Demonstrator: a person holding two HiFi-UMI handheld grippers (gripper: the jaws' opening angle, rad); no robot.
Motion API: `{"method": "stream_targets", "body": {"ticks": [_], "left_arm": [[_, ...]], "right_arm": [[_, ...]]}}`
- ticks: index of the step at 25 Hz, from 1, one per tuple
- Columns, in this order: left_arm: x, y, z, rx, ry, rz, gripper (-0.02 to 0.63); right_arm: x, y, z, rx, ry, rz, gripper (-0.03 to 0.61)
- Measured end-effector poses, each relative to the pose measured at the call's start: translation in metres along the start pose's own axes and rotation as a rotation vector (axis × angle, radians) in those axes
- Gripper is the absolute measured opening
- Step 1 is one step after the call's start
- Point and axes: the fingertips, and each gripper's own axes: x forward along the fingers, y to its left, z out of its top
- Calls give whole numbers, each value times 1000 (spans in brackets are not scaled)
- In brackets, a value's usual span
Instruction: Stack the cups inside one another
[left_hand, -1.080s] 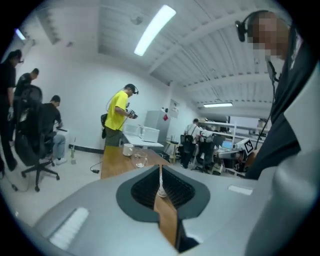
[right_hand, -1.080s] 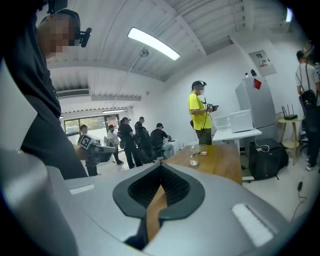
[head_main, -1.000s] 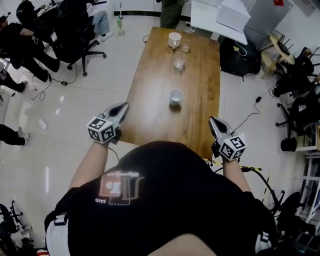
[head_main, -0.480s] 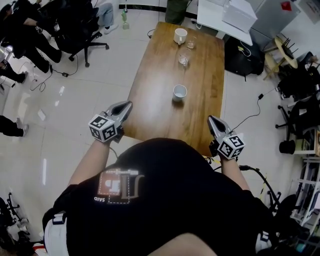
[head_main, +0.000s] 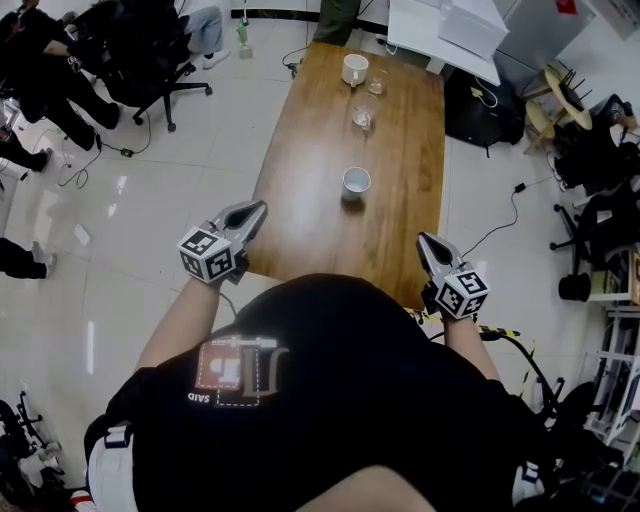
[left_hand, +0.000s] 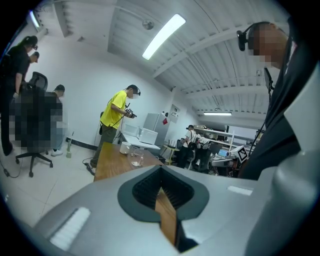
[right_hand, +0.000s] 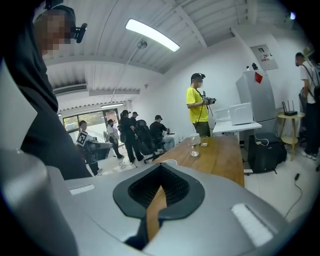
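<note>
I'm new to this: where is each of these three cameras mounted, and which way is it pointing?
Head view: on the person's head, looking steeply down at the table; shows chest, forearms, left gripper and right gripper.
Left gripper view: on the left gripper, looking along its shut jaws across the table.
Right gripper view: on the right gripper, likewise, jaws shut.
Shared: both gripper views catch the person in yellow past the table.

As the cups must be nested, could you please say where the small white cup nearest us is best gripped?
Probably the rim of the small white cup, one jaw inside, one outside, coming from above on its near side: it stands upright, mouth open, with bare wooden table around it.
</note>
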Motion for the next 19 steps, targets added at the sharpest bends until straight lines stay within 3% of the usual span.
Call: {"method": "stream_targets", "body": {"ticks": [19], "left_arm": [[2,1,-8,2,12,-1,2]], "right_arm": [[7,4,-6,-19,19,35,12]]}}
